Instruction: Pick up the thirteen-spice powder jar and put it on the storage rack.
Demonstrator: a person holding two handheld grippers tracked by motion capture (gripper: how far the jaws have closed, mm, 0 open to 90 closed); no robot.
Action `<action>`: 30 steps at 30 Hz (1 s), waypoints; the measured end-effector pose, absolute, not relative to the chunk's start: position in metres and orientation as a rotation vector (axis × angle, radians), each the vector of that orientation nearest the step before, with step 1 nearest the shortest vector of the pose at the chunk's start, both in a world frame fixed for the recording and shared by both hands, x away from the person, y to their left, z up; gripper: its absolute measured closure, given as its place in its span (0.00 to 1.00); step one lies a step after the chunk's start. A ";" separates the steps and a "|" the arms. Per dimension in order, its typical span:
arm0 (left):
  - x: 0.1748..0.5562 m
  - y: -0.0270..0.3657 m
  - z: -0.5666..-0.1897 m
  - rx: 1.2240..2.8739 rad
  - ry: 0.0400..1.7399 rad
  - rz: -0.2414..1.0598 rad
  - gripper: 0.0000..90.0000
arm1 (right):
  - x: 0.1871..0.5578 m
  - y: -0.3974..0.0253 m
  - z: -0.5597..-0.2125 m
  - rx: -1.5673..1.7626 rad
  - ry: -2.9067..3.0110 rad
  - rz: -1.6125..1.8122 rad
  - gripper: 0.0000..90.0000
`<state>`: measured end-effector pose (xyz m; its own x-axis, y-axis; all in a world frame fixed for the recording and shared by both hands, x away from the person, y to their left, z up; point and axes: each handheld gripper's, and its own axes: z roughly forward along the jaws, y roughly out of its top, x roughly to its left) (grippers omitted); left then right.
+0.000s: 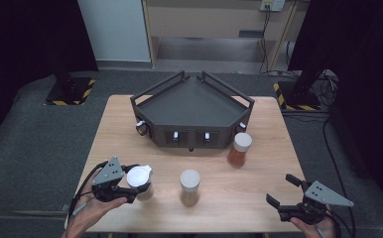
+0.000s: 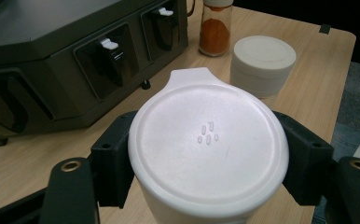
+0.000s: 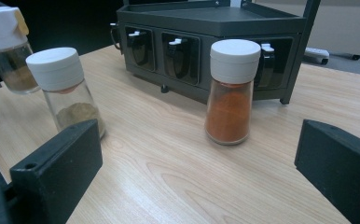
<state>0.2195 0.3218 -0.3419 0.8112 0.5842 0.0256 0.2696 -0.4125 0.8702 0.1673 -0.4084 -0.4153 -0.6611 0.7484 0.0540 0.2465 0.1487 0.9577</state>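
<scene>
A wooden table point(image 1: 259, 183) is seen from above, with a dark, angular spice rack point(image 1: 193, 111) standing toward its 12 o'clock edge. The rack's front face carries recessed compartments with small white-tipped fittings point(image 2: 108, 44); what these fittings are cannot be made out. The left gripper point(image 1: 130, 184) is held at about 8 o'clock on the table, its jaws closed against either side of a flip-lid jar point(image 1: 140, 181). In the left gripper view the jar's white lid point(image 2: 208, 144) covers the body almost entirely, so the contents cannot be judged there; in the right gripper view a brownish fill is visible low in the glass point(image 3: 11, 70), though the jar is cut off at the frame edge. A round-capped jar point(image 1: 190, 187) of dull greenish-brown powder stands near 6 o'clock, apart from the held jar. An orange-powder jar point(image 1: 239, 148) stands upright toward 3 o'clock, just in front of the rack's right front corner. The right gripper point(image 1: 284, 191) is held at about 4 o'clock, jaws spread wide with nothing between them. The hand behind it is partly cut off by the frame's lower edge.
</scene>
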 end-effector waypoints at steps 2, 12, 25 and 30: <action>0.222 0.322 -0.338 2.015 0.625 0.403 0.33 | 0.168 -0.408 -0.415 0.941 1.996 1.529 0.01; 0.237 0.324 -0.320 2.011 0.601 0.381 0.33 | 0.168 -0.407 -0.415 0.939 1.999 1.527 0.01; 0.260 0.332 -0.296 1.994 0.509 0.324 0.33 | 0.168 -0.407 -0.416 0.929 2.004 1.530 0.01; 0.269 0.330 -0.284 1.994 0.486 0.326 0.33 | 0.168 -0.407 -0.416 0.929 2.003 1.530 0.01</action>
<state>0.2691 0.3304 -0.2845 0.8822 0.4705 0.0189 0.1967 -0.4049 0.8930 0.1680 -0.4071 -0.4157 -0.6709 0.7402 0.0457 0.2388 0.1573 0.9582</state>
